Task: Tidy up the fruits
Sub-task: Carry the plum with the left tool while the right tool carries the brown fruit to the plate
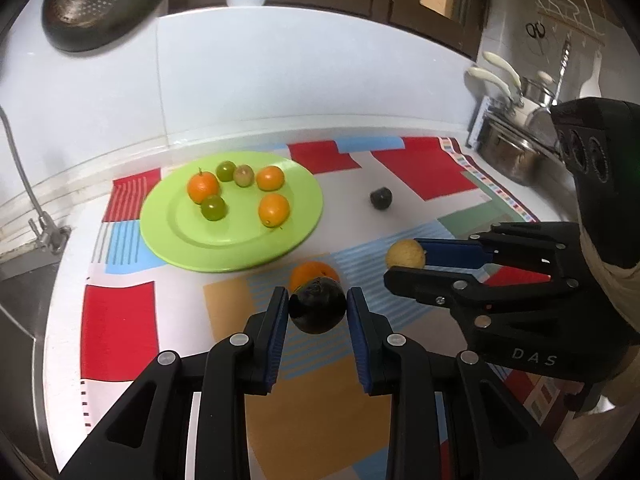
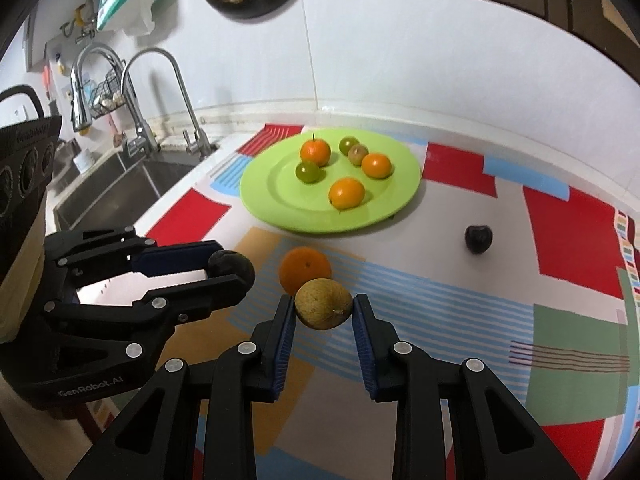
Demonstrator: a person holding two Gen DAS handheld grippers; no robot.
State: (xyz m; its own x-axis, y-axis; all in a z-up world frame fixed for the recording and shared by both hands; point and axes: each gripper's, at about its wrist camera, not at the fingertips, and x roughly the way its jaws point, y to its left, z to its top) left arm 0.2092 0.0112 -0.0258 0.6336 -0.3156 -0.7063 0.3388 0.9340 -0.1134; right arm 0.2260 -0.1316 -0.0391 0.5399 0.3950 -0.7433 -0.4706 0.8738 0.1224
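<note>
A green plate (image 1: 168,224) (image 2: 264,196) on the patterned cloth holds several oranges and green fruits. My left gripper (image 1: 318,306) (image 2: 232,270) is shut on a dark round fruit (image 1: 317,310) (image 2: 230,266), held above the cloth. My right gripper (image 2: 324,308) (image 1: 404,258) is shut on a tan-yellow fruit (image 2: 323,309) (image 1: 405,254). A loose orange (image 1: 310,272) (image 2: 304,268) lies on the cloth just beyond both grippers. Another dark fruit (image 1: 381,198) (image 2: 478,239) lies alone to the right of the plate.
A sink (image 2: 120,184) with faucets (image 2: 160,92) lies to the left of the cloth. Steel pots (image 1: 516,148) stand at the right end of the counter. A colander (image 1: 104,0) hangs on the white wall behind.
</note>
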